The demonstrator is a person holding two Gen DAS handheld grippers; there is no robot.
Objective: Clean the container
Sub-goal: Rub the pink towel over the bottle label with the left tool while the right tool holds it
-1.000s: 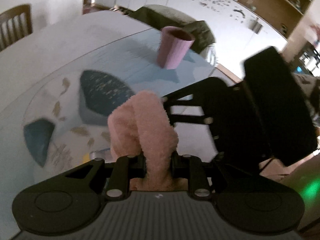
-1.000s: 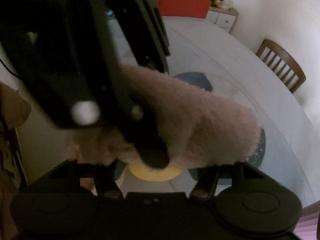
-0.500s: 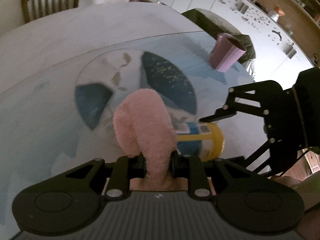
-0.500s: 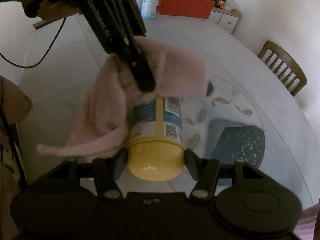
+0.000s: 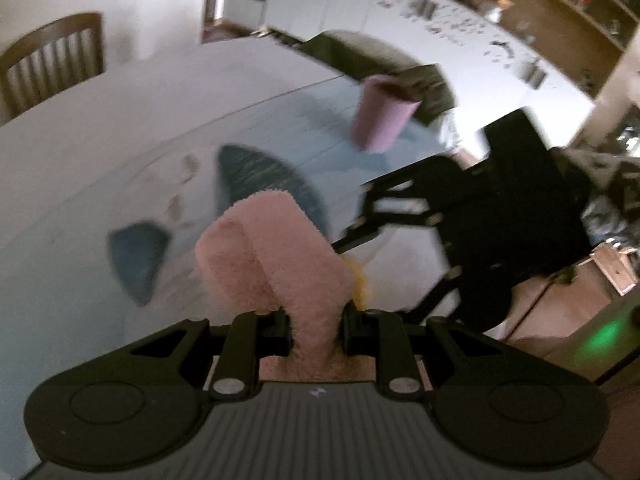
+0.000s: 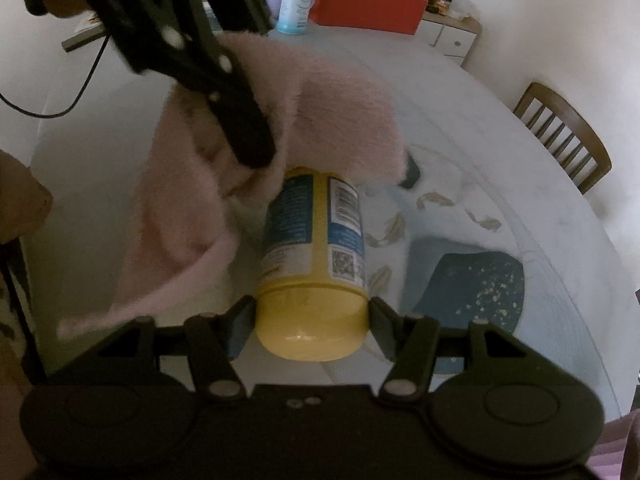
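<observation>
The right gripper (image 6: 312,316) clasps the base of a yellow container (image 6: 314,264), held above the patterned table (image 6: 500,184), as it did half a second ago. The left gripper (image 5: 316,320), clenched on a pink cloth (image 6: 328,120), now drapes that cloth over the container's far end, covering more of it than before. Beyond the container a pink cup (image 5: 382,116) stands on the table, blurred by camera motion.

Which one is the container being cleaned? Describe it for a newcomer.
Over the round table, look between the jaws of the right gripper. There sits the yellow container, a blue-and-white label around it, the pink cloth draped over its far end.
</observation>
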